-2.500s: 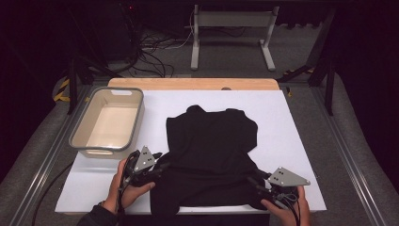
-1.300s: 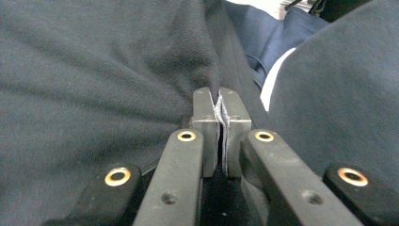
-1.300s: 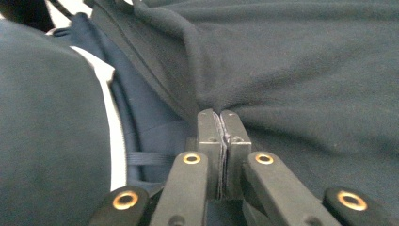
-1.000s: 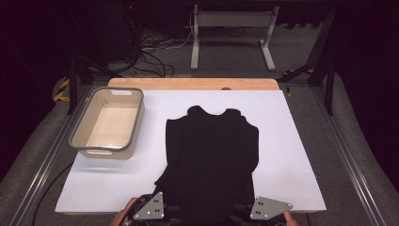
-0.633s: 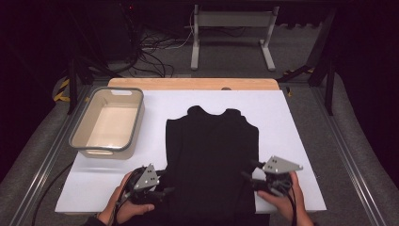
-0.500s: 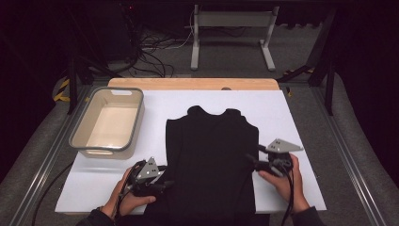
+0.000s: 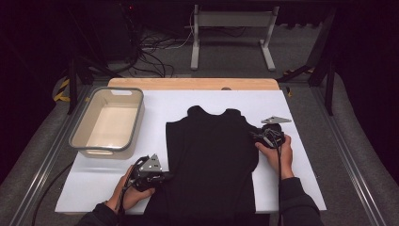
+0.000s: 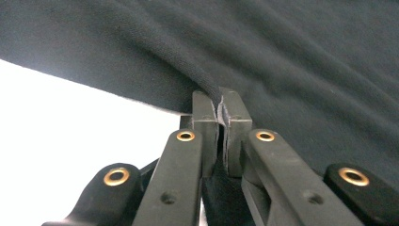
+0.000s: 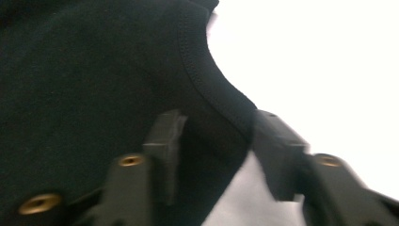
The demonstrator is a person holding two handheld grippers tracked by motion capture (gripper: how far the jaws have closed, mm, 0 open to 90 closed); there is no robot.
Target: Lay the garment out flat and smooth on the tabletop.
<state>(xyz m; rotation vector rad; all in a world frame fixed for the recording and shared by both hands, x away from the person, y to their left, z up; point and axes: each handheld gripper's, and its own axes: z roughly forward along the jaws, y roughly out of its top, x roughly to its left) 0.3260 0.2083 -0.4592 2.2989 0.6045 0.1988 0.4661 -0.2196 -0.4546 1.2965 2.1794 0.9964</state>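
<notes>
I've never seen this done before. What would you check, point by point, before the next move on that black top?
1. Left gripper shut on the black top: ok, a fold of the side edge is pinched between its jaws.
2. Right gripper holding the cloth: not ok, jaws open astride the armhole hem.
3. Top lying flat on the white sheet: ok, as far as the high view shows.
4. Grey bin clear of the top: ok, apart at the left.
5. Hem nearest the person: cannot tell, cut off in the high view.

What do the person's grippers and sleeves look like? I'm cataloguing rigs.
Both sleeves are dark. The left gripper has black jaws with brass-coloured rivets. The right gripper carries a grey three-cornered plate. A black cable trails from each.
</notes>
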